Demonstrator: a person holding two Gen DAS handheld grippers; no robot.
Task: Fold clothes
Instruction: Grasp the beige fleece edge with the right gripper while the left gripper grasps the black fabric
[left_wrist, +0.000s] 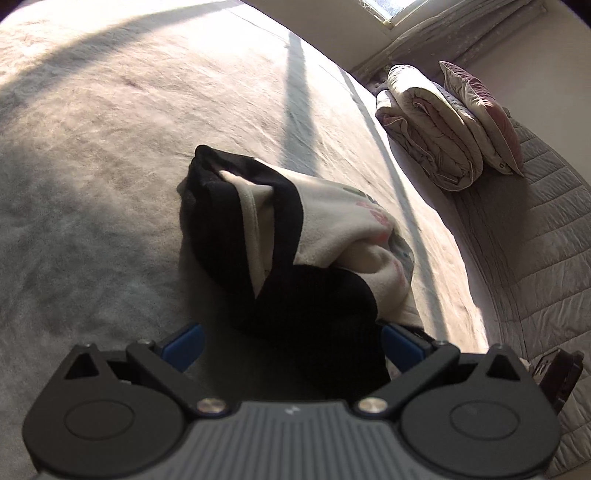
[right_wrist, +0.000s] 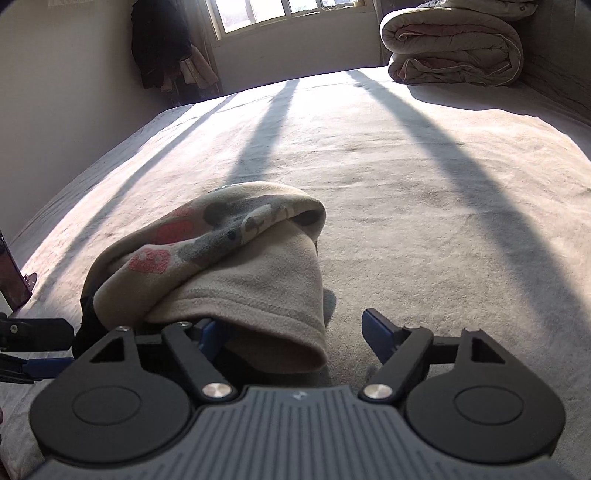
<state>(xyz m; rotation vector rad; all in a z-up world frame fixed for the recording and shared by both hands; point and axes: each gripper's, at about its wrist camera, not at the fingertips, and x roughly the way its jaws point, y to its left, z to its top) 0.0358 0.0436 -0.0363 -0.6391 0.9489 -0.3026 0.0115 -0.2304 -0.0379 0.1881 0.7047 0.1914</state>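
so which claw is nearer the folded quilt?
Right, by a modest margin and hard to be sure. The right claw sits at the garment's cream side, facing the quilt across the bed. The left claw sits at its black side, further out.

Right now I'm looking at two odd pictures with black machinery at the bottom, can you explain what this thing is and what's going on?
Those black parts are two hand-held grippers, one in each of a person's hands, each with a camera looking forward along its blue-tipped fingers. One picture is from the left gripper, the other from the right gripper. Both are open and hold nothing. They point at a bed lit by sun from a window. On it lies a crumpled cream and black garment with a pink and grey print, not yet folded. A rolled quilt sits at the far end.
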